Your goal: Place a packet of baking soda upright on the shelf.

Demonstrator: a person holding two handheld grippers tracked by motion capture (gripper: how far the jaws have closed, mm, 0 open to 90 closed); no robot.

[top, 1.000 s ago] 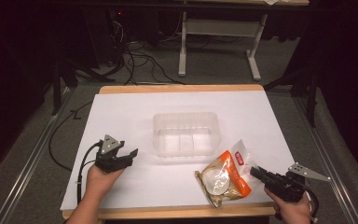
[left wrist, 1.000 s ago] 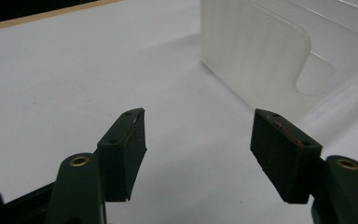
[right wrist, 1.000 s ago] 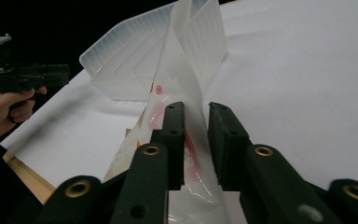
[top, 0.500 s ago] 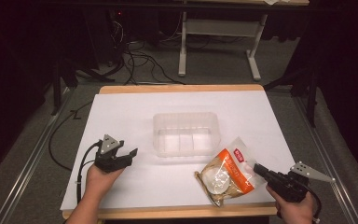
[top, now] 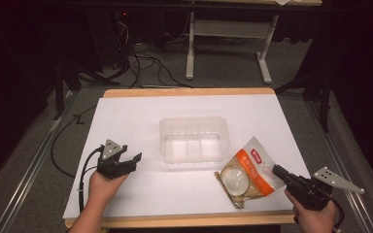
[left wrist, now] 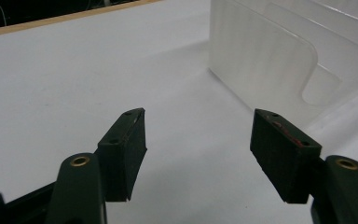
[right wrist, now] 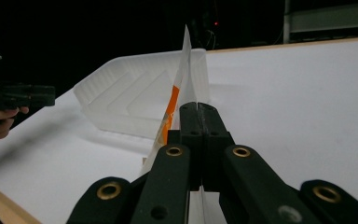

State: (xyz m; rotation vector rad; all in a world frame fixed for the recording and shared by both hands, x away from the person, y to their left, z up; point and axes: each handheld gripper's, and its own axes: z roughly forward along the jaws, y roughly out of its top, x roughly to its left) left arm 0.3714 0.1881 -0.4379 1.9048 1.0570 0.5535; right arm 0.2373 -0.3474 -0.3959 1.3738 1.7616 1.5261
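Note:
An orange and clear snack bag (top: pixel 245 174) with a pale round item inside lies at the table's front right, its right edge lifted. My right gripper (top: pixel 275 170) is shut on that edge; in the right gripper view the bag (right wrist: pixel 179 88) stands edge-on out of the closed jaws (right wrist: pixel 199 109). A clear plastic container (top: pixel 194 139) sits empty at the table's middle. My left gripper (top: pixel 135 158) rests at the front left, open, with nothing between its fingers (left wrist: pixel 126 149). The container's wall (left wrist: pixel 261 65) rises just beyond it on the right.
The white table top (top: pixel 141 114) has a wooden edge along the front and back. Cables (top: pixel 141 68) and a table frame (top: pixel 223 29) lie on the dark floor behind. The left hand and gripper (right wrist: pixel 9 95) show far left in the right gripper view.
The right gripper has drawn back slightly toward the right front with the bag's edge in it, tilting the bag. The left gripper has stayed put.

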